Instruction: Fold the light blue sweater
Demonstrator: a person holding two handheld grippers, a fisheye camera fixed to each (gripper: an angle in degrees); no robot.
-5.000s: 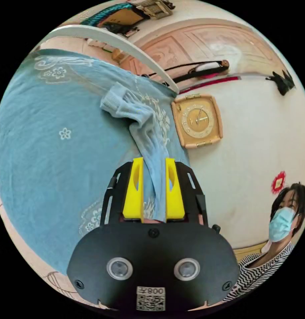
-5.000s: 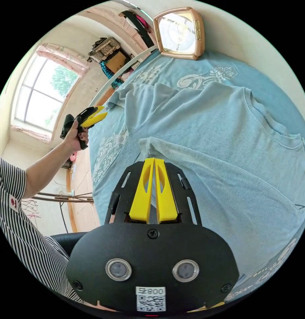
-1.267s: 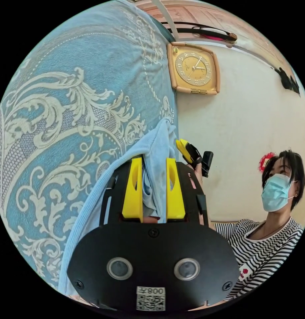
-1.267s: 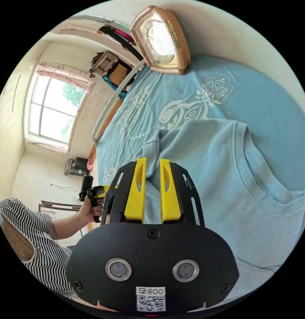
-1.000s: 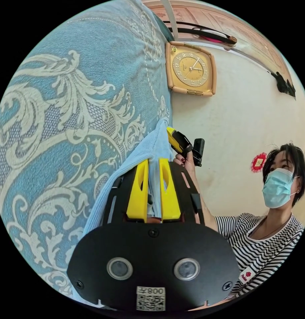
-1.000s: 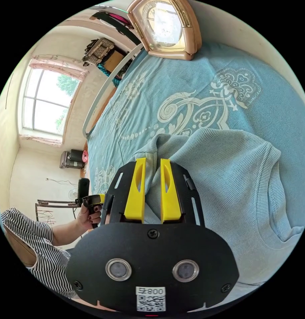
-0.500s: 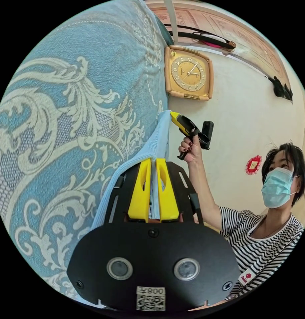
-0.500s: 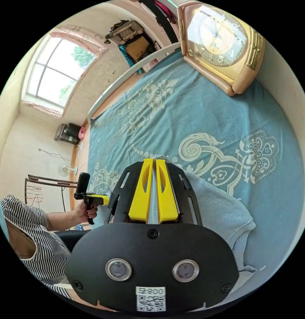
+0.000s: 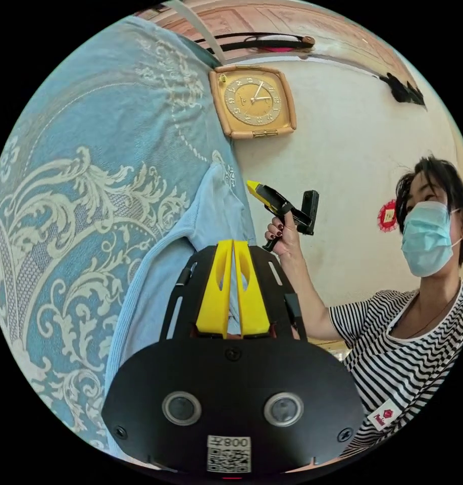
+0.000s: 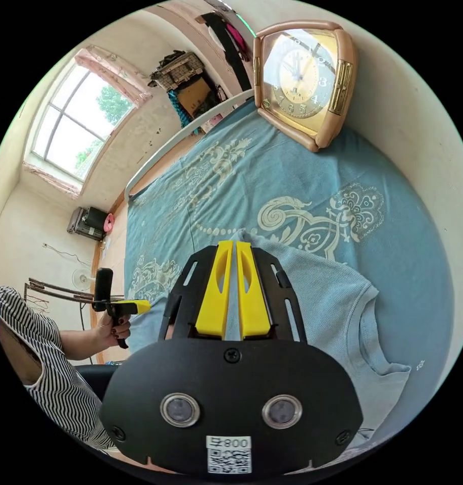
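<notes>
The light blue ribbed sweater lies on a blue patterned bedspread. In the left gripper view my left gripper has its yellow jaws pressed together on the sweater's edge. A hand holds my right gripper just beyond, with its tip at the sweater's far edge. In the right gripper view the right gripper is shut on a corner of the sweater, whose neckline side spreads to the right. The left gripper is at the left, in a hand, with its tip at the bed's edge.
A gold square clock leans against the pale wall at the head of the bedspread. A person in a striped top is beside the bed. A white bed rail, a window and clutter lie beyond.
Both pairs of jaws closed on the sweater over the last second. The two hands have moved apart, and the sweater now lies flatter and more spread. Both cameras shifted.
</notes>
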